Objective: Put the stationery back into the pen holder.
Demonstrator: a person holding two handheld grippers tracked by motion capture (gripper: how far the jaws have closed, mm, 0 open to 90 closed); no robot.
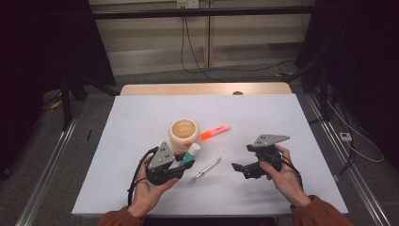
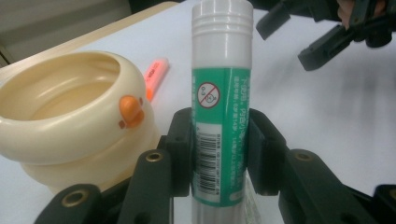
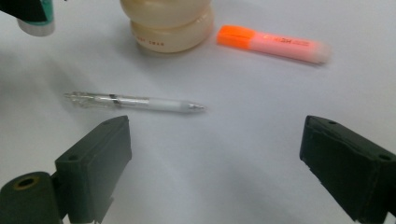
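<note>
My left gripper is shut on a glue stick with a green label and white cap, held just in front of a cream duck-shaped pot. A clear pen lies on the white table between my two grippers. An orange-pink highlighter lies right of the pot. My right gripper stands open above the table, a short way from the pen, with nothing between its fingers.
The white tabletop has open room at the back and on both sides. Its wooden far edge borders a grey floor with cables. Metal rails run along the left and right.
</note>
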